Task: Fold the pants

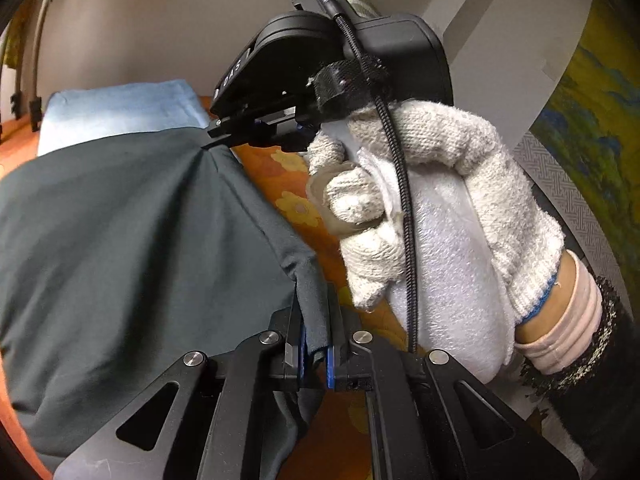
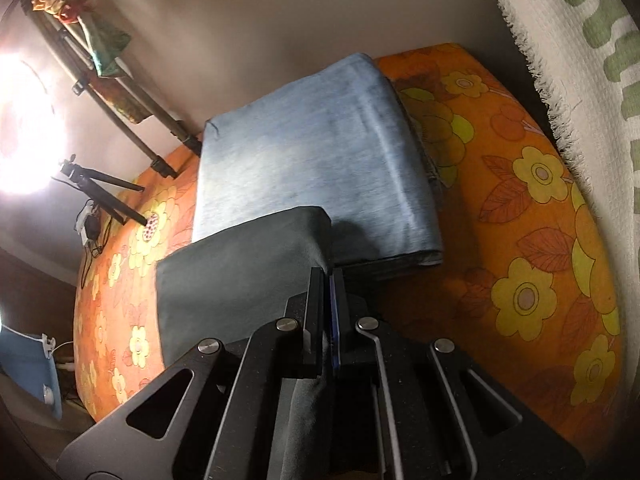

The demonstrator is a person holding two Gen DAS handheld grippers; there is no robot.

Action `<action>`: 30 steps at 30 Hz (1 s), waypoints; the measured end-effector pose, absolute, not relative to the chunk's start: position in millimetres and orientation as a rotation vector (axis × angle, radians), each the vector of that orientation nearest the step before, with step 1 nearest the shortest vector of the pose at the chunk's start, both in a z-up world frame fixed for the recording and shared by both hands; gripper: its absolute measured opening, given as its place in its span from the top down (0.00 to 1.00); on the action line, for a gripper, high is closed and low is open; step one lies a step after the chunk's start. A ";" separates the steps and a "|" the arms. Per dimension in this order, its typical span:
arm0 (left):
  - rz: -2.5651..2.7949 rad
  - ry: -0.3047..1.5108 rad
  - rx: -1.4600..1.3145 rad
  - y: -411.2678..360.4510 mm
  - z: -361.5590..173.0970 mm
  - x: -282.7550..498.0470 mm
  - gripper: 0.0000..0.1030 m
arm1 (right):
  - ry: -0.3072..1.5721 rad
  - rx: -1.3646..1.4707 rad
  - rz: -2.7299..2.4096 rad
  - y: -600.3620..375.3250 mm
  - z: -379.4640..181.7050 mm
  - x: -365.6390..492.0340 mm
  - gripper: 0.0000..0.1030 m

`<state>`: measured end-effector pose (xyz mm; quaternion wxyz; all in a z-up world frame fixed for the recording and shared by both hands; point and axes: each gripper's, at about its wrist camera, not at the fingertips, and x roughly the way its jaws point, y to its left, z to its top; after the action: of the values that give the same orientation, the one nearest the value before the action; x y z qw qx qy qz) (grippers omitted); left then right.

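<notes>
The dark grey pants [image 1: 132, 236] hang stretched above the orange flowered bedspread [image 1: 296, 204]. My left gripper [image 1: 316, 308] is shut on one edge of them. My right gripper [image 1: 224, 140], held by a gloved hand [image 1: 432, 200], pinches the far corner of the same edge. In the right wrist view my right gripper [image 2: 330, 276] is shut on the pants [image 2: 240, 280], whose folded top edge lies over the front of a light blue folded cloth [image 2: 316, 160].
The light blue folded cloth [image 1: 120, 108] lies on the bed near the wall. Tripod legs [image 2: 108, 196] and a bright lamp [image 2: 28, 132] stand at the bed's left side. A white and green towel [image 2: 580, 60] hangs at the right.
</notes>
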<state>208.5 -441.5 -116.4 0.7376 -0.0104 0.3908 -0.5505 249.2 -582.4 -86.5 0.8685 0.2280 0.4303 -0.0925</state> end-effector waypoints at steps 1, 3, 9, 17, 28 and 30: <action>-1.208 0.859 -0.022 -443.6 -116.0 209.9 0.95 | 0.904 0.471 -0.200 -584.0 -88.5 249.7 0.97; -1.209 0.866 -0.024 -446.2 -115.5 211.7 0.95 | 0.907 0.460 -0.208 -586.2 -92.4 250.1 0.97; -1.215 0.883 0.018 -438.9 -114.9 194.3 0.86 | 0.893 0.438 -0.245 -591.1 -90.9 247.0 0.97; -1.201 0.875 0.058 -416.7 -103.1 177.7 0.73 | 0.815 0.422 -0.269 -591.0 -56.3 218.9 0.69; -1.045 0.740 0.173 -314.9 -22.9 184.8 0.66 | 0.731 0.394 -0.199 -539.6 -8.7 161.0 0.68; -1.008 0.711 0.161 -293.0 -2.2 191.7 0.66 | 0.718 0.393 -0.179 -527.8 -1.4 150.0 0.68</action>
<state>191.7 -293.0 -2.2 0.8126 0.0754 0.3330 -0.4722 150.0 -527.8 -1.4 0.9136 0.1910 0.3484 -0.0868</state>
